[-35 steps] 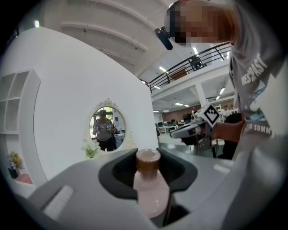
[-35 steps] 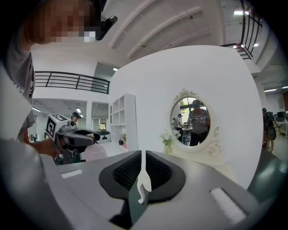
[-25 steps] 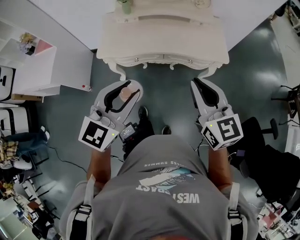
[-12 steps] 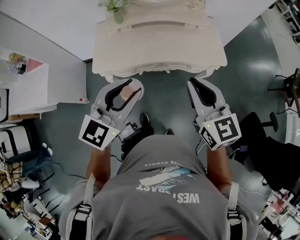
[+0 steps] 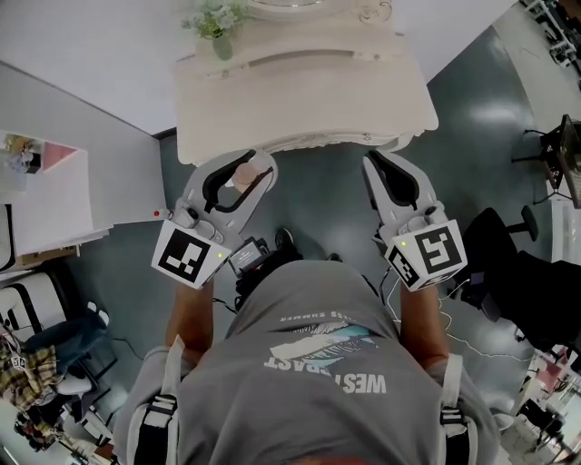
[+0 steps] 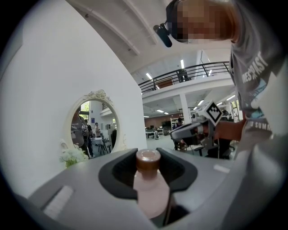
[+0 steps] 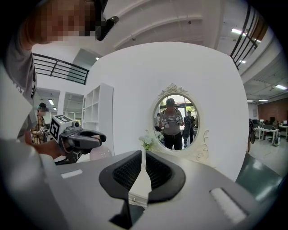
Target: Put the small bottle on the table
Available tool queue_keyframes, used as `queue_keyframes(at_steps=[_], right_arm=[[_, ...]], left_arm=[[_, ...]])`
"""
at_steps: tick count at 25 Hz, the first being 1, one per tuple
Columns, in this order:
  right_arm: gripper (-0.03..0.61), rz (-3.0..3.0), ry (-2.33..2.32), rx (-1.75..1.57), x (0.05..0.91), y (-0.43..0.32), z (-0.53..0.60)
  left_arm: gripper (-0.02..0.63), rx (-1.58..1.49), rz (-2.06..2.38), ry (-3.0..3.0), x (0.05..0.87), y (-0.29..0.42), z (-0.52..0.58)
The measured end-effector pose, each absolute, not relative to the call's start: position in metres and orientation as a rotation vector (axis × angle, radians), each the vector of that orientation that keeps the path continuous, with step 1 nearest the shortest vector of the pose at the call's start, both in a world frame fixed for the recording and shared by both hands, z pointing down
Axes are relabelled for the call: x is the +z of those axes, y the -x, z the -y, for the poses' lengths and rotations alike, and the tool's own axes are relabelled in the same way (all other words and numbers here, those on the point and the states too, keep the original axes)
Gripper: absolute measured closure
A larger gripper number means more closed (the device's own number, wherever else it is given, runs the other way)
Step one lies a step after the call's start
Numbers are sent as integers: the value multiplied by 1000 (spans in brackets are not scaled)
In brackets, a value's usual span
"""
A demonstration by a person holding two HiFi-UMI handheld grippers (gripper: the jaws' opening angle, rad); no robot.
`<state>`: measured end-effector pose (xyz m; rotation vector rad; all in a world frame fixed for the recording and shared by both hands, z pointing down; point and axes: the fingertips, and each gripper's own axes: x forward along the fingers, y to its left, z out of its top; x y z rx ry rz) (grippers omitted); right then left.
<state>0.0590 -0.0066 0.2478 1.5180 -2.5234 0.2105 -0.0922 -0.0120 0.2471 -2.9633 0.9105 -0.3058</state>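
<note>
My left gripper [image 5: 238, 165] is shut on a small pink bottle [image 5: 243, 179] with a brown cap [image 6: 148, 159]; the bottle lies along the jaws, cap forward. The bottle's body [image 6: 150, 191] fills the space between the pads. My right gripper [image 5: 379, 165] is shut with nothing in it, its pads meeting in a thin line [image 7: 143, 157]. Both grippers point at the front edge of a white ornate dressing table [image 5: 300, 100], with their tips just short of it. From the right gripper view the left gripper [image 7: 80, 137] shows with the pink bottle [image 7: 100, 153] in it.
An oval mirror [image 7: 175, 121] stands at the back of the table, with a small vase of white flowers [image 5: 218, 23] at its left. A white shelf unit [image 5: 54, 191] stands to the left, a black office chair [image 5: 531, 300] to the right. The floor is dark grey.
Both grippers have moved forward toward the dressing table, whose front edge now sits just past the jaw tips. The left gripper's hold on the bottle is unchanged.
</note>
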Motion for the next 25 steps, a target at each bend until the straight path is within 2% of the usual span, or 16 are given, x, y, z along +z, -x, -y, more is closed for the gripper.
queue_keyframes(at_steps=[12,25], right_arm=[[548,2489,-1529,157,237,-27,27],[548,2627,-1334,153,246,-9,114]], left_arm=[[488,-248,-870,2954,238,124,36],[488,-315,-1102,2909,247,140,81]])
